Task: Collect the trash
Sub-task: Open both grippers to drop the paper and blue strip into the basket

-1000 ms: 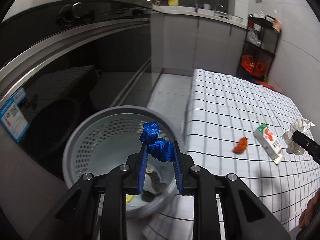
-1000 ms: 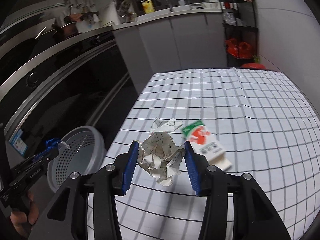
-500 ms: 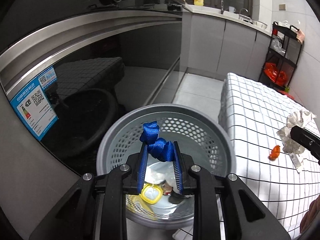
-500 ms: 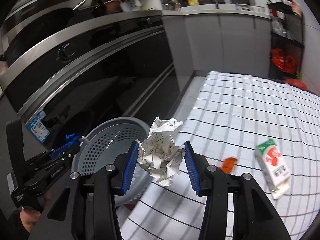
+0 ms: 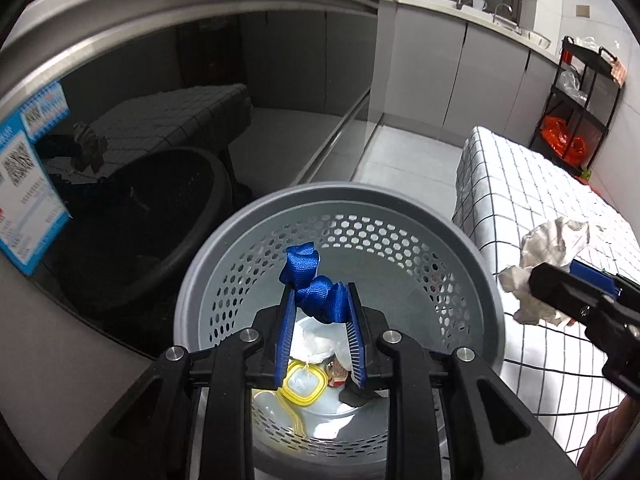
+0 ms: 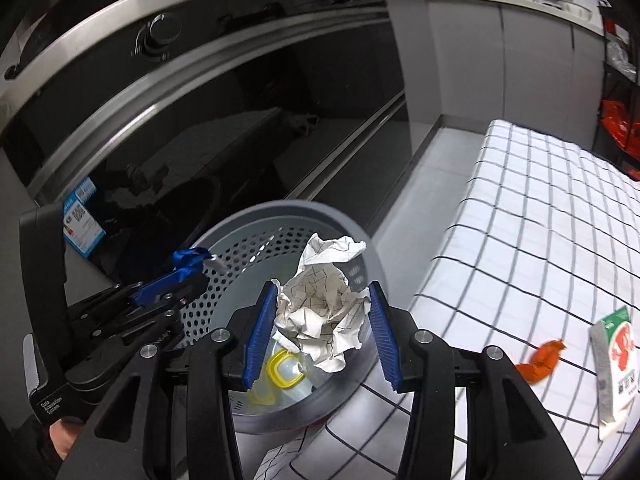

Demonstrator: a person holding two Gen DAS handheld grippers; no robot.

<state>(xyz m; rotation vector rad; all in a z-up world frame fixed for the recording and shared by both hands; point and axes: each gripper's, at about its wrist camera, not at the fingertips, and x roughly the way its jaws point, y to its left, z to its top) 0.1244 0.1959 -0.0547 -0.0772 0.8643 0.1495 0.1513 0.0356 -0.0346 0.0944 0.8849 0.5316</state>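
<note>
Paper (image 6: 320, 312), white, grid-lined, crumpled, above basket (image 6: 344, 216)

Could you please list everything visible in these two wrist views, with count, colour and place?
Basket: one, grey, perforated, on the floor beside the table.
Strap: one, blue, crumpled, over the basket.
Paper ball: one, white, crumpled, over the basket rim.
Lid: one, yellow-rimmed, in the basket.
Carton: one, green, red and white, lying on the table.
Wrapper: one, orange, beside the carton.
Table: one, white checked cloth.
Left gripper: shut on the strap.
Right gripper: shut on the paper ball.
</note>
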